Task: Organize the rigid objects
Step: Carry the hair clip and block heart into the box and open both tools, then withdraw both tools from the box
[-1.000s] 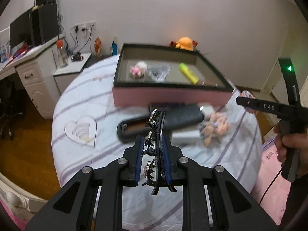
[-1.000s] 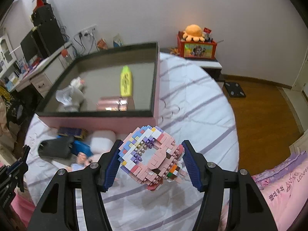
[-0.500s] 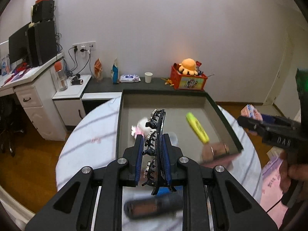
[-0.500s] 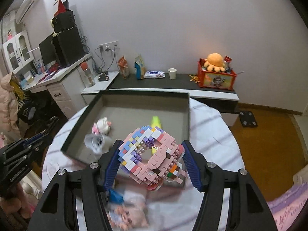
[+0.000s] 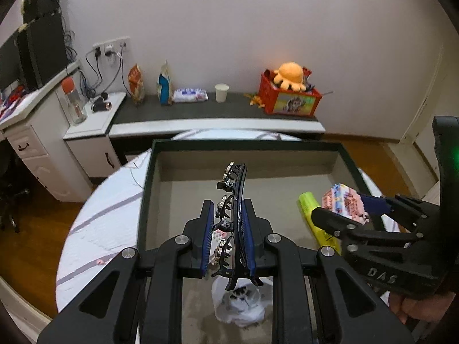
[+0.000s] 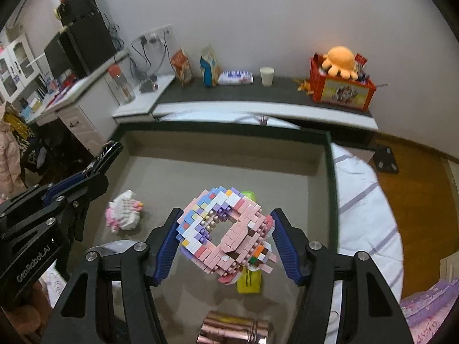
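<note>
My left gripper (image 5: 227,240) is shut on a black hair clip (image 5: 233,209) and holds it above the inside of the open box (image 5: 246,146). My right gripper (image 6: 225,242) is shut on a pink and white brick-built ring (image 6: 226,230), also above the box (image 6: 229,127); it shows at the right of the left wrist view (image 5: 344,202). In the box lie a yellow highlighter (image 5: 314,219), a small pink and white toy (image 6: 124,215), a white plastic-wrapped item (image 5: 241,305) and a copper-coloured tube (image 6: 232,331).
The box sits on a round table with a white striped cloth (image 5: 106,218). Behind it stand a low dark shelf (image 5: 218,109) with a paper cup and a red toy crate (image 5: 289,97), and a white desk (image 5: 34,132) at left.
Both grippers have moved forward from the table's front to above the box's inside, each still holding its object. The items left on the cloth have dropped out of view.
</note>
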The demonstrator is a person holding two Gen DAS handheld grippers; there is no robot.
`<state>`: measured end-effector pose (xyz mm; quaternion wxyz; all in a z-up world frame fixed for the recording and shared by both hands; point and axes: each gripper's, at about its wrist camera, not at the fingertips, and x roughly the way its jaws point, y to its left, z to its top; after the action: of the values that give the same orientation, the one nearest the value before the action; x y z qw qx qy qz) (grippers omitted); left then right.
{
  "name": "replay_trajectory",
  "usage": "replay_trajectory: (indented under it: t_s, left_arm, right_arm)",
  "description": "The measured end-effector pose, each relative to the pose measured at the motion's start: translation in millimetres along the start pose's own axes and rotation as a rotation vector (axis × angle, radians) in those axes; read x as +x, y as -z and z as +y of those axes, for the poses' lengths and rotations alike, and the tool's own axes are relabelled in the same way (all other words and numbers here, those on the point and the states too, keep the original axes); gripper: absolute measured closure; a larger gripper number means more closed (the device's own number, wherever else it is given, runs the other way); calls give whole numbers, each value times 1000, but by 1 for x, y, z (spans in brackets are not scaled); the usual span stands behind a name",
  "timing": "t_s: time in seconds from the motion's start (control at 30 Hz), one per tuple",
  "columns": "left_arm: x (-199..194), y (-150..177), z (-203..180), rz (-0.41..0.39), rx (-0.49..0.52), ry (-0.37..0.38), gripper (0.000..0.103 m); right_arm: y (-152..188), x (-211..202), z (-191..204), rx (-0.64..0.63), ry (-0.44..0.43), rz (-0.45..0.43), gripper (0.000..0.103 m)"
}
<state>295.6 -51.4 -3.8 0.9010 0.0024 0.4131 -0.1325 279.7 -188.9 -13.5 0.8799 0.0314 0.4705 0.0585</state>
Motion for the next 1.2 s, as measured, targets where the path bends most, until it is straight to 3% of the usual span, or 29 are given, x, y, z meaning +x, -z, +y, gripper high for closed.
replay_trajectory:
  t_s: [0.23,0.27,0.3,0.33,0.37,0.5,0.9,1.2]
  left_arm:
    - [17,4,-3,55,14,-29,79]
    - [18,4,-3,60,17,-36,69]
    - [17,4,-3,59,18,-45,50]
    - [15,4,-2,54,18,-57,42]
    - [11,4,-1,40,14,-74,30]
    - [-10,3,3,-13,2,-78,5]
    - [-118,19,4,-185,5,-116,0]
    - [-178,81,7,-233,-23,-129,0]
  right_arm:
    - [3,21,-3,7,10,59,40]
    - [3,22,-4,11,9,59,40]
    - [3,22,-4,14,9,61,37]
    - [3,21,-5,16,8,60,25]
    - [2,18,-5,21,20,51,22]
    - [2,2,-8,35,16,14,15]
    - [19,-94,-7,63,21,-160,13]
    - [85,-160,-2,48,8,-237,13]
